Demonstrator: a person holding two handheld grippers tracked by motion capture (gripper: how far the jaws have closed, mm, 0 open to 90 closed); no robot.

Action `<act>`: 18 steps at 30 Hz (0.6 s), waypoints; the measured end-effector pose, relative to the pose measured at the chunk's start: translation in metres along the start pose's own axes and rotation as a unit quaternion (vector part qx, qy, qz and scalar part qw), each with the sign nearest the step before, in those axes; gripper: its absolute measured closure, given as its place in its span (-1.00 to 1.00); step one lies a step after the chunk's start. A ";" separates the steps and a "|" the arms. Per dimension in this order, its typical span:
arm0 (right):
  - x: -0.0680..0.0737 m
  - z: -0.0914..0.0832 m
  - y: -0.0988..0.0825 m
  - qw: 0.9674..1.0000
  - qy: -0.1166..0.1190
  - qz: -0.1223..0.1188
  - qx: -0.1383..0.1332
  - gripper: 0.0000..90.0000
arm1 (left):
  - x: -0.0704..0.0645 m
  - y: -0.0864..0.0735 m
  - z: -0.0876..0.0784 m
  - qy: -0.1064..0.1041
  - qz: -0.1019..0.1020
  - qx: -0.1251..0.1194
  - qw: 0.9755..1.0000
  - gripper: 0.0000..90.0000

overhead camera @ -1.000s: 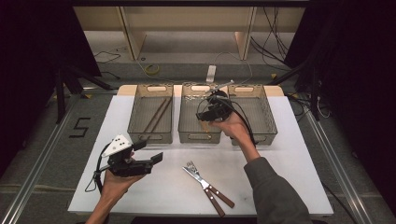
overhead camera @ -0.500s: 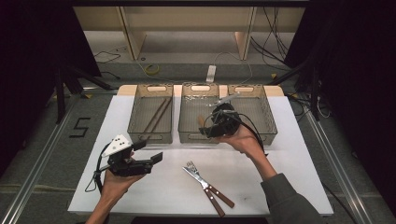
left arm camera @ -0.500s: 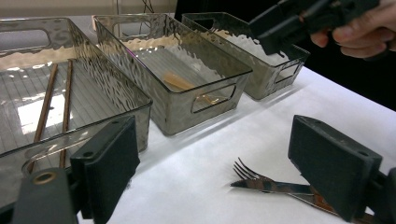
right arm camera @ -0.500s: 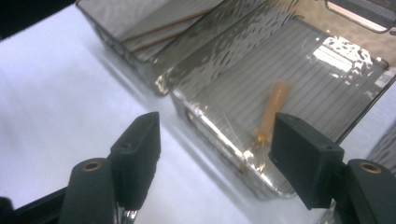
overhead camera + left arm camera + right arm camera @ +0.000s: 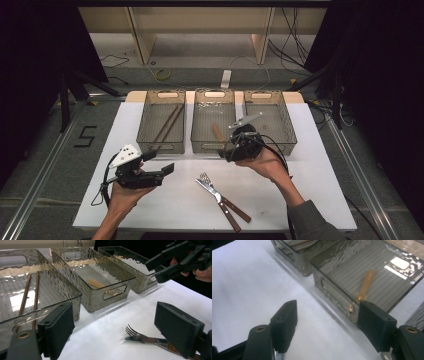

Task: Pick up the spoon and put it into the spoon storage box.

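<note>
In the high view, the left gripper (image 5: 167,169) is held low over the white table (image 5: 310,200), jaws spread and empty. The right gripper (image 5: 227,152) is seen at the near rim of the middle bin (image 5: 214,145); its jaws have just been opening, with nothing between them. A wooden-handled utensil (image 5: 217,132) lies inside that bin. A fork (image 5: 206,181) and knife (image 5: 227,205) are crossed on the table.

In the left gripper view, chopsticks (image 5: 23,300) are seen in the left bin (image 5: 72,293).

In the right gripper view, the jaws stand wide apart above the table, beside the middle bin's near wall.
</note>
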State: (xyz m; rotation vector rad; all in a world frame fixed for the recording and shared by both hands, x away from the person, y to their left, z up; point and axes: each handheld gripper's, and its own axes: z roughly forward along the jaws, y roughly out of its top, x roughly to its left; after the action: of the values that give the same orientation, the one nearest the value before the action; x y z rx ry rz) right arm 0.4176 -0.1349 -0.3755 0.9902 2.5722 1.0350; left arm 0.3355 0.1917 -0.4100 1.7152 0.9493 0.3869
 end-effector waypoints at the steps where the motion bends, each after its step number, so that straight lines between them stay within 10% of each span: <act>1: 0.001 0.000 -0.002 1.000 0.002 0.001 0.000 -0.26 | 0.000 0.000 0.000 0.000 0.000 0.000 1.000 -0.66; 18: 0.012 -0.012 -0.022 1.000 0.009 -0.016 0.013 -0.33 | 0.000 0.000 0.000 0.000 0.004 0.002 1.000 -0.66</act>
State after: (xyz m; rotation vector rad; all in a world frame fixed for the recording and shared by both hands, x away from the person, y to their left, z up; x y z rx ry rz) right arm 0.3926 -0.1453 -0.3811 0.9480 2.6133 1.0083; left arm 0.3353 0.1921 -0.4098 1.7224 0.9440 0.3900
